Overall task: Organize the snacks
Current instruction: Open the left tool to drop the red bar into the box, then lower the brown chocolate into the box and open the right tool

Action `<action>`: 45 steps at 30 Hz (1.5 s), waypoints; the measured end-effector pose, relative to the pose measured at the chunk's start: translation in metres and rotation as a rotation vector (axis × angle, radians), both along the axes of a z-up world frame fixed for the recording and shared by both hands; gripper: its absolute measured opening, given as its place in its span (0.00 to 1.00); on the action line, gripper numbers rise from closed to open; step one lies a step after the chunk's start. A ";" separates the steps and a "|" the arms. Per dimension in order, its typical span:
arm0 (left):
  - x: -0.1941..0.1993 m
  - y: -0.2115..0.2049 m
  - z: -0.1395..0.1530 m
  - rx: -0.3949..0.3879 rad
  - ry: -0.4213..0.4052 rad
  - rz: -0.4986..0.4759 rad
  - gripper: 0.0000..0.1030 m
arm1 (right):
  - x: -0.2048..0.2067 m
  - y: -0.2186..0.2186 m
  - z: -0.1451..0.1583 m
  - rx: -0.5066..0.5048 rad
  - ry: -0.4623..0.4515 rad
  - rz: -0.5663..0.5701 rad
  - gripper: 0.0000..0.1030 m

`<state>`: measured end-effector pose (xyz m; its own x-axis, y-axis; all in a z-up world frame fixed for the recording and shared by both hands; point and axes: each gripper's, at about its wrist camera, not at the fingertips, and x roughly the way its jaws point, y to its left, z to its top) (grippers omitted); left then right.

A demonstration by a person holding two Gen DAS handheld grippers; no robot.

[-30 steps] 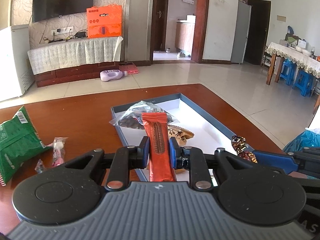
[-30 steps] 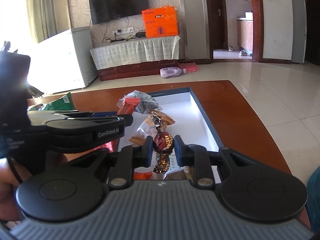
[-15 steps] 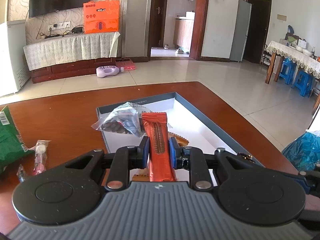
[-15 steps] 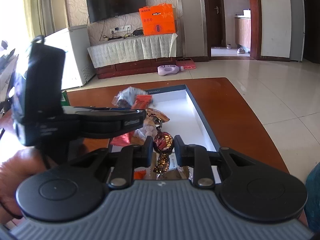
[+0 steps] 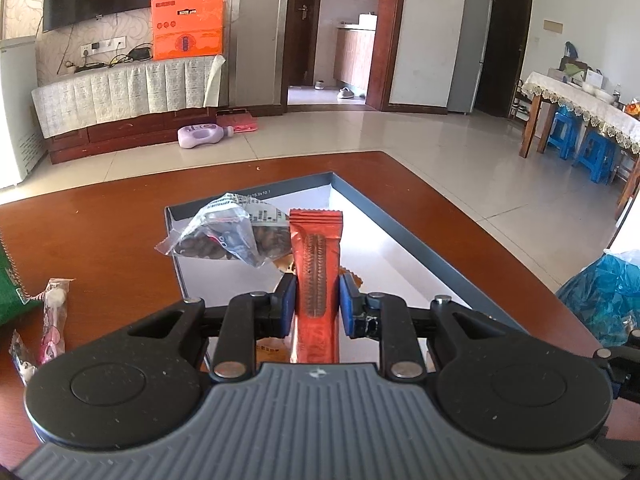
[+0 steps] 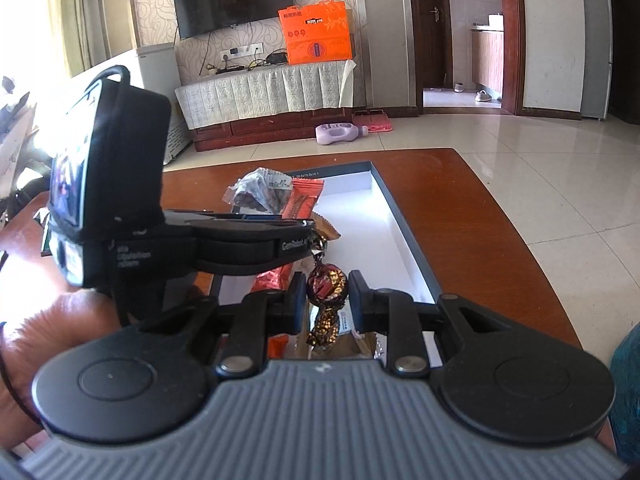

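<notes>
My left claw [image 5: 316, 300] clenched one orange snack bar [image 5: 316, 264], upright over the near end of the box [image 5: 404, 232]; my right claw [image 6: 326, 294] gripped one brown foil candy [image 6: 326, 280] there too. One clear bag of dark snacks [image 5: 228, 236] lay in the box. The box sat on a red-brown counter [image 5: 100, 216]; two small pink sweets [image 5: 52, 316] lay left of it beside a green packet [image 5: 12, 296], cut off. Tiled floor beyond.

Left gripper [image 5: 317, 300] pinches orange snack bar [image 5: 316, 276] over blue box [image 5: 404, 228].

Both wrist cams close, angled down along fingers; share blue box [image 5: 404, 236] [image 6: 404, 224], table [image 5: 100, 216] [image 6: 472, 200].
</notes>
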<state>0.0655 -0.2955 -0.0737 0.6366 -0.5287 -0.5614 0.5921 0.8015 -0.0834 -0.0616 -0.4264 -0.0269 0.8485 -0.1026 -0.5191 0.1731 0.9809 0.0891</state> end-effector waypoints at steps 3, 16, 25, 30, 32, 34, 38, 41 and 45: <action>0.001 0.000 0.000 -0.001 0.000 -0.005 0.29 | 0.000 -0.001 -0.001 0.002 0.002 -0.003 0.25; 0.003 0.009 -0.002 -0.023 0.021 -0.003 0.51 | 0.006 -0.003 -0.007 0.003 0.019 -0.014 0.25; -0.006 0.022 0.008 -0.028 -0.025 -0.029 0.65 | 0.019 -0.003 -0.018 0.009 0.058 -0.014 0.25; -0.012 0.029 0.015 -0.030 -0.035 -0.036 0.65 | 0.024 -0.003 -0.020 0.015 0.057 -0.029 0.25; -0.015 0.033 0.017 -0.029 -0.042 -0.039 0.66 | 0.027 -0.002 -0.021 0.021 0.056 -0.039 0.25; -0.017 0.038 0.018 -0.026 -0.050 -0.039 0.66 | 0.029 -0.002 -0.022 0.023 0.057 -0.044 0.26; -0.018 0.051 0.022 -0.021 -0.058 -0.028 0.67 | 0.032 0.001 -0.025 0.023 0.068 -0.048 0.26; -0.019 0.062 0.024 -0.017 -0.063 -0.022 0.67 | 0.034 0.003 -0.027 0.022 0.076 -0.056 0.25; -0.022 0.074 0.026 -0.015 -0.067 -0.019 0.67 | 0.037 0.004 -0.026 0.021 0.076 -0.073 0.25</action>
